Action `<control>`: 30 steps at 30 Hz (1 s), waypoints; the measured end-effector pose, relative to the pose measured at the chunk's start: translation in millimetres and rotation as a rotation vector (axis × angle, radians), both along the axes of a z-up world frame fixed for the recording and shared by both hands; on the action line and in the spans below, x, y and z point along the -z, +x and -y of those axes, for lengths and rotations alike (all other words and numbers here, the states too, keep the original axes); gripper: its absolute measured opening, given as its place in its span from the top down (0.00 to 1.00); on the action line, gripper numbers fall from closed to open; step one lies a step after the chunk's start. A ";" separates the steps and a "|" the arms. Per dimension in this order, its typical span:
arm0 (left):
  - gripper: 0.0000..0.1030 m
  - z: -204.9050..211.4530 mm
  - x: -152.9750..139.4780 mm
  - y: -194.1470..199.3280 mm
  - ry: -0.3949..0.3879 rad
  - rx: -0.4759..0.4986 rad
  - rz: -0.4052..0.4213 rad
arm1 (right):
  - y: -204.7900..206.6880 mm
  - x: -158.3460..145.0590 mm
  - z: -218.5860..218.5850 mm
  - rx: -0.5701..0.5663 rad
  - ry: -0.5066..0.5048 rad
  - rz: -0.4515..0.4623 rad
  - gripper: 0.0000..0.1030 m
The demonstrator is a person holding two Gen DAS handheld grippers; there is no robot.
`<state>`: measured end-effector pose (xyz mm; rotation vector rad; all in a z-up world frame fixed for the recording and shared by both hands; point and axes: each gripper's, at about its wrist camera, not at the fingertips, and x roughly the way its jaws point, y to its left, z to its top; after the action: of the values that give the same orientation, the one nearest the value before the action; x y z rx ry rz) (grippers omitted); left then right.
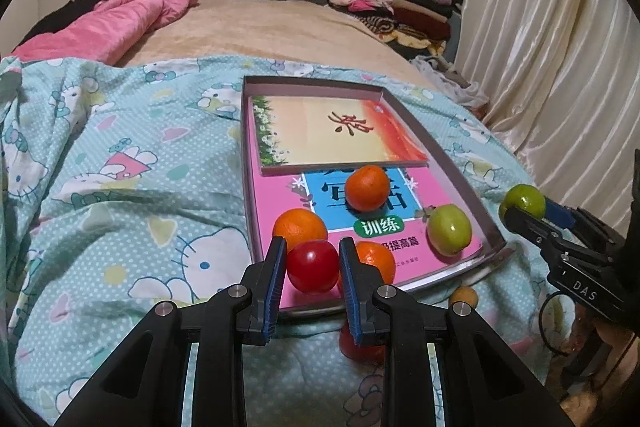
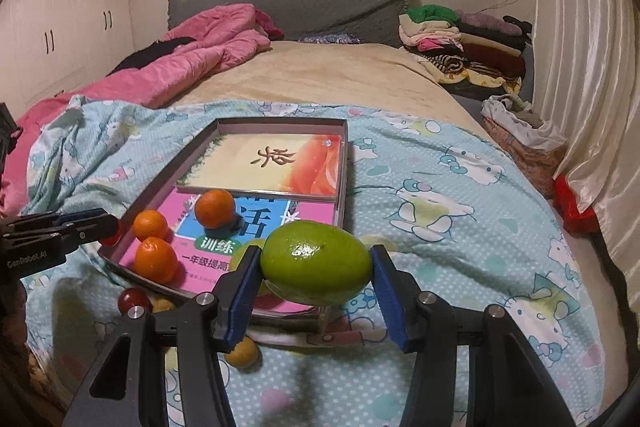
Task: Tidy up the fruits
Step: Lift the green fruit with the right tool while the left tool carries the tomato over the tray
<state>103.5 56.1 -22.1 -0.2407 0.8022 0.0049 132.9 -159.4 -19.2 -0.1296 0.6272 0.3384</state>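
Fruits look light, round and a bit slick, so we pinch across the middle: left gripper (image 1: pixel 313 259) jaws clamp a red fruit (image 1: pixel 313 266) over the tray's (image 1: pixel 460 175) near edge, right gripper (image 2: pixel 316 263) jaws grasp a green fruit (image 2: pixel 316 269). Oranges (image 1: pixel 367 187) crowd the tray; strays sit on the bed (image 1: pixel 120 155).

The red fruit (image 1: pixel 313 267) is smooth and shiny. The green fruit (image 2: pixel 316 263) looks glossy too. The bedsheet (image 1: pixel 120 163) is soft printed cloth. The books (image 1: pixel 340 131) have glossy paper covers. The tray (image 1: pixel 448 155) is maybe cardboard.
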 end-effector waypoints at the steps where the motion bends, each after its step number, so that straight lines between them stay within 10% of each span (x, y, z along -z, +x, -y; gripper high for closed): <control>1: 0.73 0.2 1.0 1.3 0.002 0.002 -0.003 | 0.4 1.0 -1.1 -0.001 -0.010 0.002 0.47; 30: 0.73 4.3 17.9 18.2 -0.001 0.019 -0.067 | 7.3 18.2 -23.4 0.013 -0.221 0.044 0.47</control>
<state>121.7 51.8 -40.0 -0.2350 0.8709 -0.0054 140.2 -136.0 -37.5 -0.3436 0.6206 0.2525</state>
